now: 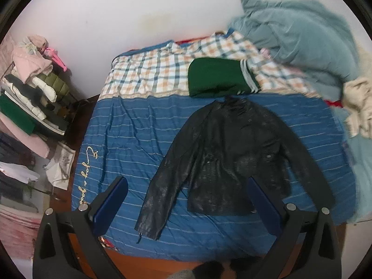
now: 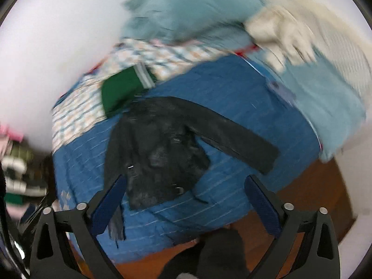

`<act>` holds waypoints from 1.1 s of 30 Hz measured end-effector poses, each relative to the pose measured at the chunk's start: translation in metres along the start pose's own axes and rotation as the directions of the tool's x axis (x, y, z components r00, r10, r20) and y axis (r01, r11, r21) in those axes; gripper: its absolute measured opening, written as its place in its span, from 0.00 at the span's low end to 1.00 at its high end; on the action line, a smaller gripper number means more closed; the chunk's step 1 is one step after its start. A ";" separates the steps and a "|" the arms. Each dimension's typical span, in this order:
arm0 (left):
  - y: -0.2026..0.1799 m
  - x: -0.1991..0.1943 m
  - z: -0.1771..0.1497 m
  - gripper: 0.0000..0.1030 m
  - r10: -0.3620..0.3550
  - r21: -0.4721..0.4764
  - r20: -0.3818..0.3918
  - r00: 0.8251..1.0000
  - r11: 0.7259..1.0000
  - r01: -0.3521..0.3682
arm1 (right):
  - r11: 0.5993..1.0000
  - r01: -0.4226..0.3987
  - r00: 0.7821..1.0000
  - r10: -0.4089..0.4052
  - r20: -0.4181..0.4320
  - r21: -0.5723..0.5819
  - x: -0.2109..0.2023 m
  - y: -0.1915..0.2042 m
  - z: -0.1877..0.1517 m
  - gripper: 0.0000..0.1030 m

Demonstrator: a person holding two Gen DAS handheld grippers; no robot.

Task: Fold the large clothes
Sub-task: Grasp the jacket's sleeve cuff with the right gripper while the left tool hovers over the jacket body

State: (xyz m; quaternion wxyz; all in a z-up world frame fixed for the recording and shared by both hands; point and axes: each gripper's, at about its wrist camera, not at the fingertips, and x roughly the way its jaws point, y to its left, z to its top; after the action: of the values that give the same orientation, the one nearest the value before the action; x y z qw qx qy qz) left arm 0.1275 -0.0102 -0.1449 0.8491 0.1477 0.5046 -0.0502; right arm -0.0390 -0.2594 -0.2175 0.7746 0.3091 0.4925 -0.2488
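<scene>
A black leather jacket lies spread flat, sleeves out, on the blue striped bed cover. It also shows in the blurred right wrist view. A folded green garment lies just beyond its collar, and shows in the right wrist view too. My left gripper is open and empty, held above the jacket's hem. My right gripper is open and empty, above the jacket's lower edge.
A light blue quilt and a cream garment are piled at the bed's far right. A checked sheet covers the far end. Stacked clothes stand left of the bed. Wooden floor lies beside the bed.
</scene>
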 end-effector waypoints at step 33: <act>-0.192 0.335 -0.001 1.00 0.090 0.190 -0.296 0.951 0.981 -0.033 | 0.873 -0.065 0.897 0.263 -0.355 0.484 0.506 -0.356 0.014 0.53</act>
State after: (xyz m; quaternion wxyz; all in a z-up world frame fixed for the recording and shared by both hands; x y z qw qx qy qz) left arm 0.2442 -0.1716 -0.4755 0.7455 0.2466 0.6175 -0.0465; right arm -0.0785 -0.5543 -0.7599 0.5768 0.5705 0.5419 -0.2196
